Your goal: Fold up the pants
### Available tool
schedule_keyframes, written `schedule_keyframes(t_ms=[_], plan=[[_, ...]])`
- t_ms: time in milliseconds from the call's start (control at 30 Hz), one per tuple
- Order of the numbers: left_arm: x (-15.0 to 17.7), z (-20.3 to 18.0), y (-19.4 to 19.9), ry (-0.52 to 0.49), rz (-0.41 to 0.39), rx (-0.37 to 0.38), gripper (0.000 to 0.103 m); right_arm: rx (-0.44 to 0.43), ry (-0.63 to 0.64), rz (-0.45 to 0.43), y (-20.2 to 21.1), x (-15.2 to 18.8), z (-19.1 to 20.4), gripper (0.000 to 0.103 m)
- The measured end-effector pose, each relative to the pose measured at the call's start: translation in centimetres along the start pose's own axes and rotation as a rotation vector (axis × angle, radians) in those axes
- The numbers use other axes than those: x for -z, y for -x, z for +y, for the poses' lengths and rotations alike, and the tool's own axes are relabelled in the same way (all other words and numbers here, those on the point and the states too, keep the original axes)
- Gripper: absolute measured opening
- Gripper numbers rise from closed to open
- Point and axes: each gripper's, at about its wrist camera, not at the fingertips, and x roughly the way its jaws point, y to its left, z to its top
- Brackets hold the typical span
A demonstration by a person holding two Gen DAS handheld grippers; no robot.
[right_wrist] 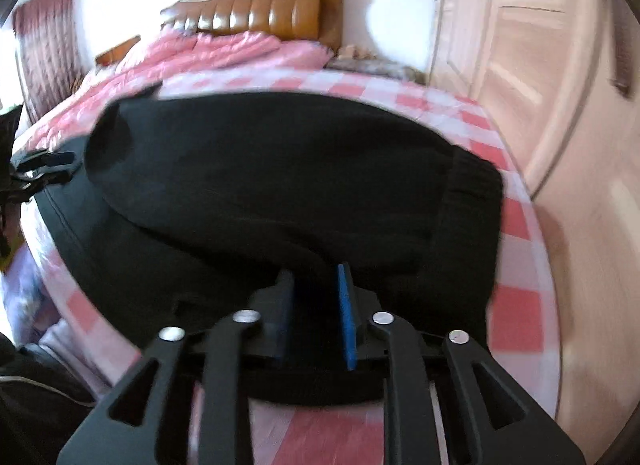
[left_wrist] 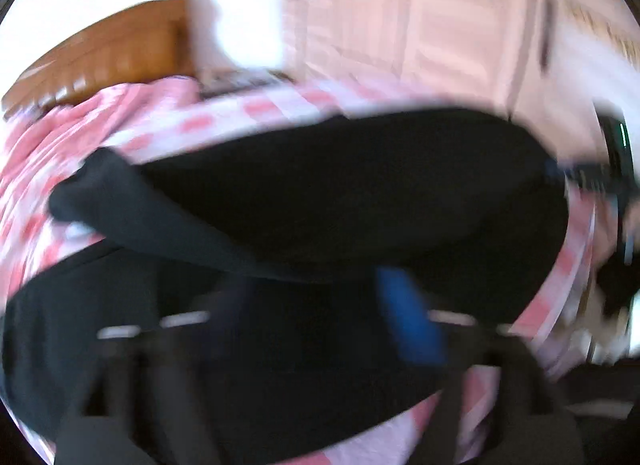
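Observation:
Black pants (right_wrist: 280,169) lie on a pink-and-white checked bed (right_wrist: 516,301), with an upper layer folded over a lower one. My right gripper (right_wrist: 318,281) is shut on the near edge of the black fabric, which runs between its blue pads (right_wrist: 346,305). In the blurred left wrist view the pants (left_wrist: 340,185) fill the middle, and my left gripper (left_wrist: 320,305) is over them with one blue pad (left_wrist: 408,317) showing; whether it grips cloth I cannot tell. The right gripper shows at the far right of the left wrist view (left_wrist: 580,173).
A pink quilt (right_wrist: 208,57) is bunched at the head of the bed by a brown padded headboard (right_wrist: 272,13). Pale wardrobe doors (right_wrist: 560,65) stand to the right. The bed's edge (right_wrist: 548,265) curves close on the right.

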Motion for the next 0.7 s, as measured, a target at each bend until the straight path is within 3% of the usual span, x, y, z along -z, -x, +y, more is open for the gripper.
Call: schedule_keyframes(t_ms=[67,133,167,300,367,467,700], plan=[[0.1,0.3,1.4,0.122,-0.018,0.061,0.1,-0.045,-0.079,-0.032,1.3,0.9,-0.5,0.034],[0.5,0.9,1.7,0.213,-0.013,0.099,0.1,-0.068,-0.18,-0.052,1.8,2.0,-1.1,0.087],[0.7,0.8,1.5,0.249,0.0,0.078,0.1,-0.081,-0.23,-0.069,2.0,2.6,-1.2,0.093],[1.2,0.0,-0.4,0.29,0.056,0.025,0.1,-0.148,-0.349,-0.121,1.9,3.0,-1.1,0.093],[1.2,0.0,-1.2,0.326,0.067,0.04,0.1,-0.167,-0.402,-0.117,1.2,2.7,-1.3,0.093],[1.5,0.1,-2.3,0.391,0.082,0.042,0.1,-0.149,-0.497,-0.084,0.0,2.3,-2.3,0.088],[1.1,0.8,-3.4,0.41,0.067,0.033,0.1,-0.099,-0.615,-0.103,-1.0,1.5,-3.2,0.075]])
